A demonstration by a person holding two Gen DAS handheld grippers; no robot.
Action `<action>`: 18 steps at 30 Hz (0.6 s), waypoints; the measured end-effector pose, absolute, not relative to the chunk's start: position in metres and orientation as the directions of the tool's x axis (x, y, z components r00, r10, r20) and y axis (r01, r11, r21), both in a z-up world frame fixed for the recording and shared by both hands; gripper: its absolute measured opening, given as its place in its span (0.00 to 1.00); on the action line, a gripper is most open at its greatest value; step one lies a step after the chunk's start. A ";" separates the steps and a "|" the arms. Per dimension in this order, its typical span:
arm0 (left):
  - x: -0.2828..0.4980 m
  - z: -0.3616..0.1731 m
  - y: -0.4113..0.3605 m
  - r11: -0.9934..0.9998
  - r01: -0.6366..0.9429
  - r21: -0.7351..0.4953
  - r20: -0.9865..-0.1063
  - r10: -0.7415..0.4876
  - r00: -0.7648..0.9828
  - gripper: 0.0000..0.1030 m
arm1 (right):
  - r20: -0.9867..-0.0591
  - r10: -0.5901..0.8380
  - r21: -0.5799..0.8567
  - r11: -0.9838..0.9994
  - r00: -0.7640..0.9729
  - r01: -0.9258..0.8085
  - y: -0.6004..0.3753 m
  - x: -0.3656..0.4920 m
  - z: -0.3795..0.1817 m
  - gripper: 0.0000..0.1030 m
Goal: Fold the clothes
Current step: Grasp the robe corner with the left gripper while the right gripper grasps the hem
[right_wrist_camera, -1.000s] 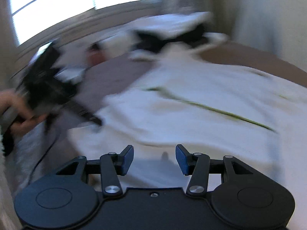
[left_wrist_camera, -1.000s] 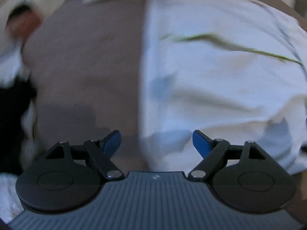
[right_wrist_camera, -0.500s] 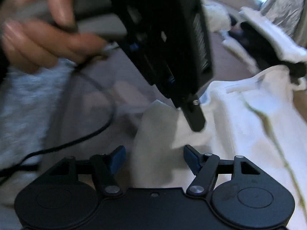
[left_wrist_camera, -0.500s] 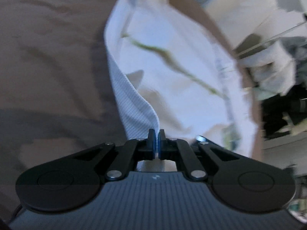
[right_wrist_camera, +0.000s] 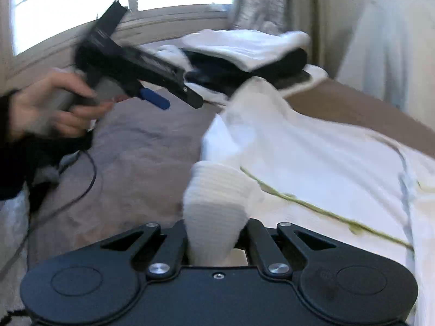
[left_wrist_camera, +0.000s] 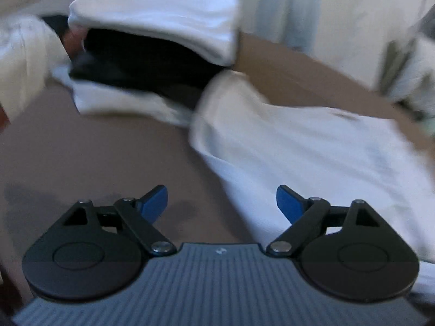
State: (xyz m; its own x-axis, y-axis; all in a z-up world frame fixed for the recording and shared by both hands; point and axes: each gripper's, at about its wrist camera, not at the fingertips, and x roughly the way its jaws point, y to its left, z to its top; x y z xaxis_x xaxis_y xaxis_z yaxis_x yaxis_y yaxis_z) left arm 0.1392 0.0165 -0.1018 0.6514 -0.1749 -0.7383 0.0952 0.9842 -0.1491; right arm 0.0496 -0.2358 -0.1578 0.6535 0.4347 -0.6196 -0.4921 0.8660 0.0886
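A white garment [right_wrist_camera: 312,160] with a thin green line lies spread on the brown bed cover; it also shows in the left wrist view [left_wrist_camera: 307,160]. My right gripper [right_wrist_camera: 214,241] is shut on a ribbed white cuff [right_wrist_camera: 214,198] of this garment, which bunches up between the jaws. My left gripper [left_wrist_camera: 221,202] is open and empty, above the bed cover just left of the garment's edge. In the right wrist view it [right_wrist_camera: 174,97] is held in a hand to the left of the garment, blue pad showing.
A stack of folded white and black clothes [left_wrist_camera: 152,46] lies at the far end of the bed, also in the right wrist view [right_wrist_camera: 244,54]. A black cable [right_wrist_camera: 81,187] runs over the brown bed cover [right_wrist_camera: 141,157]. A window [right_wrist_camera: 81,5] is behind.
My left gripper was shut on the garment's edge, has let go and opened, and has swung away left. My right gripper was open and has shut on the ribbed cuff.
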 end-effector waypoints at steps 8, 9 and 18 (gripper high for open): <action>0.245 -0.151 0.029 0.920 0.052 -0.390 -0.733 -0.343 0.588 0.77 | -0.632 0.462 0.145 0.859 0.622 -0.491 -0.258 0.050 -0.177 0.02; 0.250 -0.155 0.026 0.912 0.059 -0.405 -0.729 -0.361 0.581 0.64 | -0.628 0.468 0.148 0.856 0.622 -0.495 -0.258 0.053 -0.177 0.02; 0.222 -0.078 -0.073 0.898 0.328 -0.293 -0.624 -0.440 0.646 0.03 | -0.561 0.361 0.116 0.925 0.745 -0.361 -0.304 0.059 -0.164 0.02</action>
State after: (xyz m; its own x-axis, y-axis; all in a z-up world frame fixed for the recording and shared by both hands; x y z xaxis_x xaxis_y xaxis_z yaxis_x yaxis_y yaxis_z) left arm 0.2223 -0.0726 -0.0782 0.6460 -0.4400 -0.6238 0.3281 0.8979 -0.2935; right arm 0.0585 -0.3041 -0.1639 0.7451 0.3614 -0.5606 -0.3612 0.9252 0.1163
